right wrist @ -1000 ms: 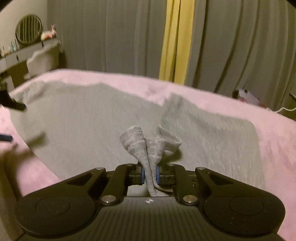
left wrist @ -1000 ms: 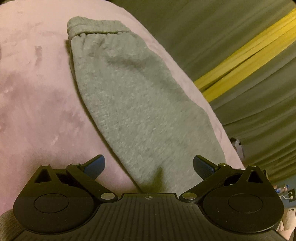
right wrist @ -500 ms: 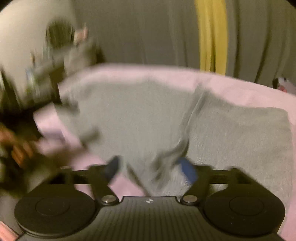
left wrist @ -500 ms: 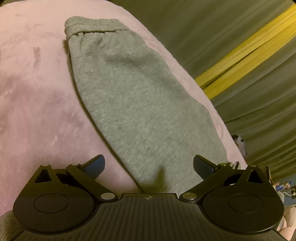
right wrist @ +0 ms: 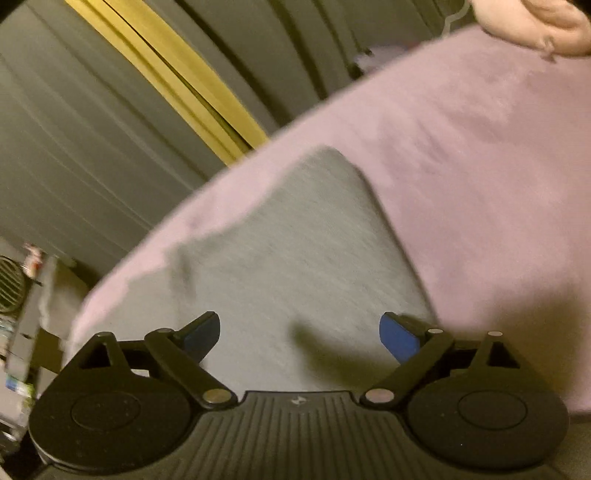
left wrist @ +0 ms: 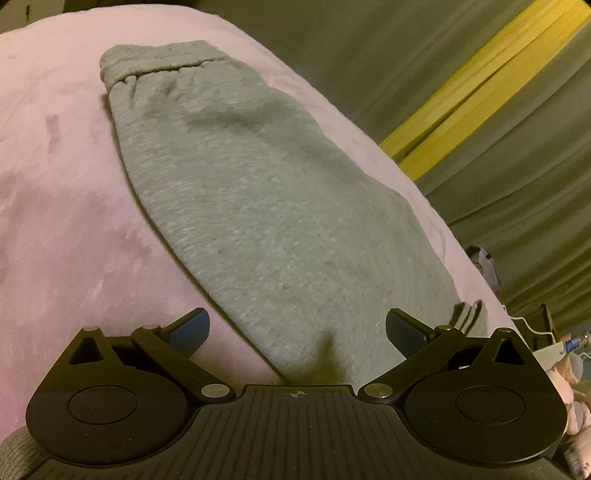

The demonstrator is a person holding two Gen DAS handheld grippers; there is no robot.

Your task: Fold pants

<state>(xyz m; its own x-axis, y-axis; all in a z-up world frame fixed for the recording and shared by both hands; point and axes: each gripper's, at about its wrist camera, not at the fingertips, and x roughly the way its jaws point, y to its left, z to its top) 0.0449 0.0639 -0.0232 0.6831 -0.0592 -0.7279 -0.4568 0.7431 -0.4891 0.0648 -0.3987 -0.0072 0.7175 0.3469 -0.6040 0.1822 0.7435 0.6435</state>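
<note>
The grey sweatpants point(left wrist: 258, 206) lie folded flat on the pink blanket point(left wrist: 55, 221), the elastic band point(left wrist: 159, 61) at the far end. My left gripper point(left wrist: 297, 328) is open and empty, just above the near end of the pants. In the right wrist view the pants point(right wrist: 295, 251) lie flat, blurred by motion. My right gripper point(right wrist: 299, 332) is open and empty, over the near part of the cloth.
Grey curtains with a yellow strip point(left wrist: 461, 85) hang behind the bed. A shelf with small objects point(right wrist: 22, 288) stands at the left in the right wrist view. A pink soft thing point(right wrist: 535, 22) lies at the top right.
My right gripper let go of the pants cuff, opened and swung to a tilted view. The left gripper stayed open and moved slightly lower toward the pants.
</note>
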